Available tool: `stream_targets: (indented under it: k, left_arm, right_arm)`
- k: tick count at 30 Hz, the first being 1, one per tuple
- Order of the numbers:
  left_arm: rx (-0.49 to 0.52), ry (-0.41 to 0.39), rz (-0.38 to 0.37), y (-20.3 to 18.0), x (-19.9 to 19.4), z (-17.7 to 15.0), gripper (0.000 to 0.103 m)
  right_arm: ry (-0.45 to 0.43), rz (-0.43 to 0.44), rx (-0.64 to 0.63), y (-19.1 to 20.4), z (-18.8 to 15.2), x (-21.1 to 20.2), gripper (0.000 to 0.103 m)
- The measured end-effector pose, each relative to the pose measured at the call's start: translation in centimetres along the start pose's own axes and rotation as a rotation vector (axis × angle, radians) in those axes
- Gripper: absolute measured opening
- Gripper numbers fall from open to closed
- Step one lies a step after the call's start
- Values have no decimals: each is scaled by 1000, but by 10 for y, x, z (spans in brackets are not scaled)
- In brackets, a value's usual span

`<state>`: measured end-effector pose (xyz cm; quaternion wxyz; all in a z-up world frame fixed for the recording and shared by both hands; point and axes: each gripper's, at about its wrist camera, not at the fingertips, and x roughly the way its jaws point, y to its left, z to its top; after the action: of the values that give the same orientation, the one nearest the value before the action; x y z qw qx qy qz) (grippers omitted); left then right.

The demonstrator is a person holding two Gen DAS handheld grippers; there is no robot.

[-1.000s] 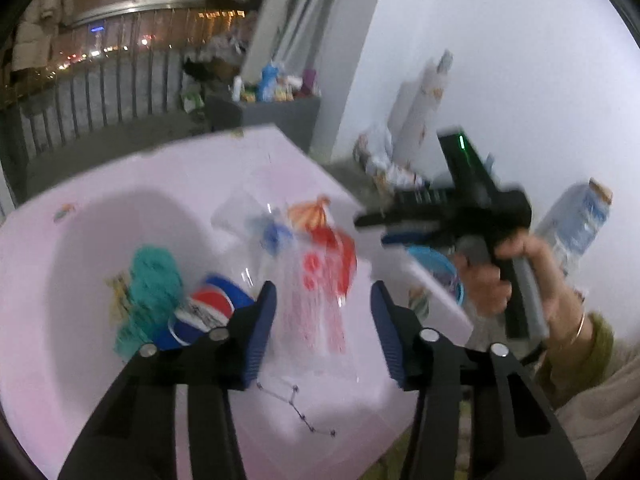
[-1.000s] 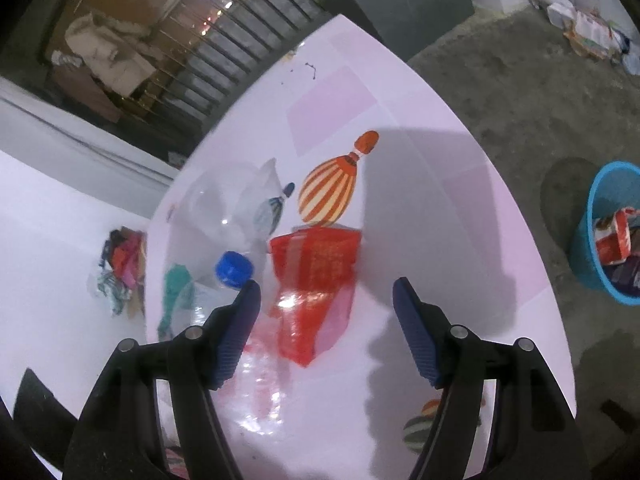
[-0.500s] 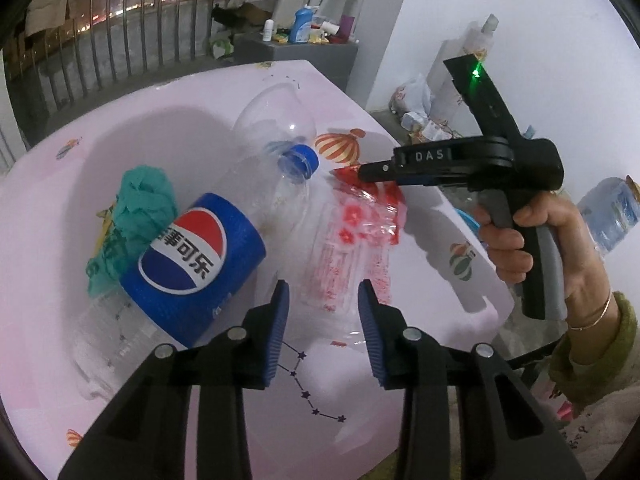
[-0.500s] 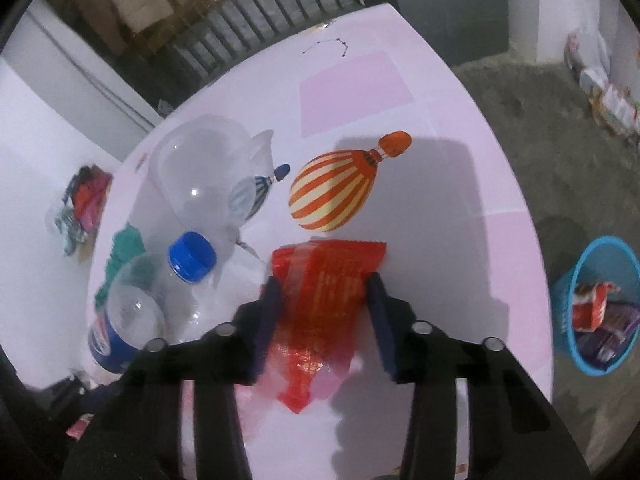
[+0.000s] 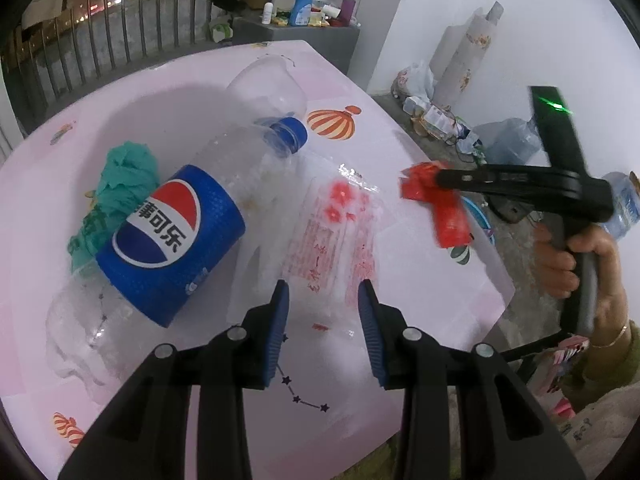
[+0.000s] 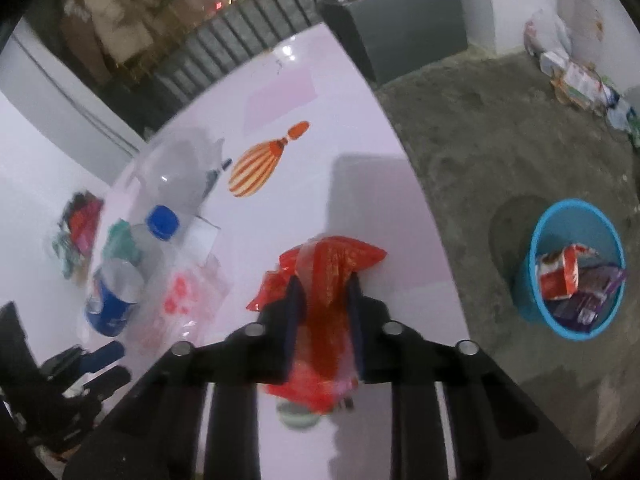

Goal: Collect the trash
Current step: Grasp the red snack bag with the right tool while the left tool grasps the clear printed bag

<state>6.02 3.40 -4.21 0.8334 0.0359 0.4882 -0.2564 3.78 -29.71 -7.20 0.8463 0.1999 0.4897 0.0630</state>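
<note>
My right gripper (image 6: 324, 288) is shut on a red plastic wrapper (image 6: 332, 264) and holds it above the pink table (image 6: 280, 92); the wrapper also shows in the left wrist view (image 5: 448, 208). My left gripper (image 5: 324, 292) is open around the near end of a clear bag with red print (image 5: 336, 224) that lies on the table. A Pepsi bottle (image 5: 172, 232) with a blue cap lies to its left, beside a crumpled green wad (image 5: 120, 184). A clear plastic cup (image 5: 268, 84) lies beyond the bottle.
A blue bin (image 6: 576, 268) with wrappers in it stands on the concrete floor right of the table. A grey cabinet (image 6: 400, 24) with bottles on it stands at the far end. More litter lies by the white wall (image 5: 436, 108). The table's right edge (image 5: 500, 264) is close.
My right gripper closed on the red wrapper and lifted it off the table toward the right. My left gripper moved in and narrowed around the clear printed bag.
</note>
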Motion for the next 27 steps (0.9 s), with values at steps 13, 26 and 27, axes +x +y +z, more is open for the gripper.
stream_targets:
  k: [13,26,27]
  left_arm:
    - [-24,58,-83,8,-8,-24,34]
    - [-350,76,-244,44,34,-19,34]
    - [-362,66,-244,44,35,-18,34]
  right_arm:
    - [-58,214,-156,67,-5,-19,14]
    - [78,162,-165,70,-23,34,14]
    - [80,163,-165,69,-23,35,14]
